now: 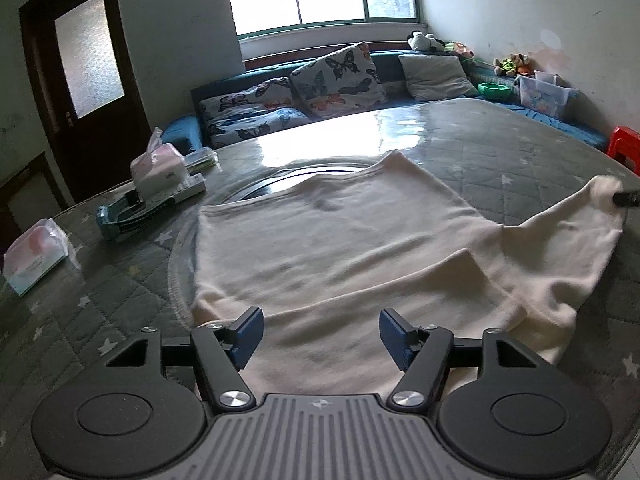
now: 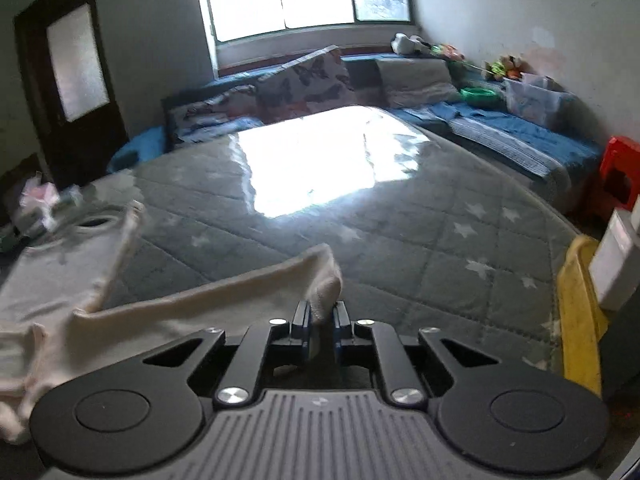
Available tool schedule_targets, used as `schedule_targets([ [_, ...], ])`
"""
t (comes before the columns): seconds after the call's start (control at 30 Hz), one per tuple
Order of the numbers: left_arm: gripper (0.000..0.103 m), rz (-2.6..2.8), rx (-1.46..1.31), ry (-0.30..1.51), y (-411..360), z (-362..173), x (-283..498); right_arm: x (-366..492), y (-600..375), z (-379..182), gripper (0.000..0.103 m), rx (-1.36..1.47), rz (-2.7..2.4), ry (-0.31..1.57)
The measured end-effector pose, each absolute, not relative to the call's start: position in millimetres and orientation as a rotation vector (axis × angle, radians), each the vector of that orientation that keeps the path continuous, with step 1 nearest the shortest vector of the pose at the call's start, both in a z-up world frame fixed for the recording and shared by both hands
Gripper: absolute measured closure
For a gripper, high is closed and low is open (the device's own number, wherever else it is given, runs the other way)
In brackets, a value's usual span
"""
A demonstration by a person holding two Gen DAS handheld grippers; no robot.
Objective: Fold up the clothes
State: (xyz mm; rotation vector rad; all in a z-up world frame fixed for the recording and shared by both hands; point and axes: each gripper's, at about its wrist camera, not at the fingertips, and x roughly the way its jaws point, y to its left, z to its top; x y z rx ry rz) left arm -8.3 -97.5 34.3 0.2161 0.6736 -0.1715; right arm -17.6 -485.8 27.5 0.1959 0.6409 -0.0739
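Observation:
A cream long-sleeved top (image 1: 332,248) lies spread on the grey quilted table cover (image 1: 500,148). My left gripper (image 1: 322,334) hovers open over the garment's near hem, nothing between its blue pads. One sleeve (image 1: 568,232) is stretched out to the right and lifted, its cuff pinched by the tip of the right gripper (image 1: 624,199). In the right wrist view, my right gripper (image 2: 322,316) is shut on that sleeve cuff (image 2: 326,292), and the sleeve (image 2: 192,300) trails left to the body of the top (image 2: 52,276).
Tissue packs (image 1: 160,164), a remote and a small boxed item (image 1: 120,216) sit at the table's left side, another pack (image 1: 36,256) nearer. A sofa with butterfly cushions (image 1: 340,76) stands behind. A red stool (image 2: 620,176) and yellow object (image 2: 580,312) are at the right.

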Motion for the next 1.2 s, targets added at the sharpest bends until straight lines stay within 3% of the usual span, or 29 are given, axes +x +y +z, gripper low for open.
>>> schedule_targets([
  [0.23,0.035,-0.128,0.197,0.676,-76,34,-15,-20,-443,84,0.094,0.214,0.162,0.558],
  [0.6,0.024,-0.069,0.126,0.656,-34,36,-34,12,-325,137,0.094,0.130,0.480,0.507],
  [0.9,0.001,-0.051,0.082,0.628,-11,36,-48,18,-224,119,0.094,0.022,0.659,0.578],
  [1.1,0.000,-0.037,0.082,0.627,-1,35,-53,18,-170,85,0.094,-0.044,0.731,0.663],
  [1.2,0.000,-0.031,0.071,0.637,4,34,-53,14,-158,70,0.087,-0.051,0.781,0.717],
])
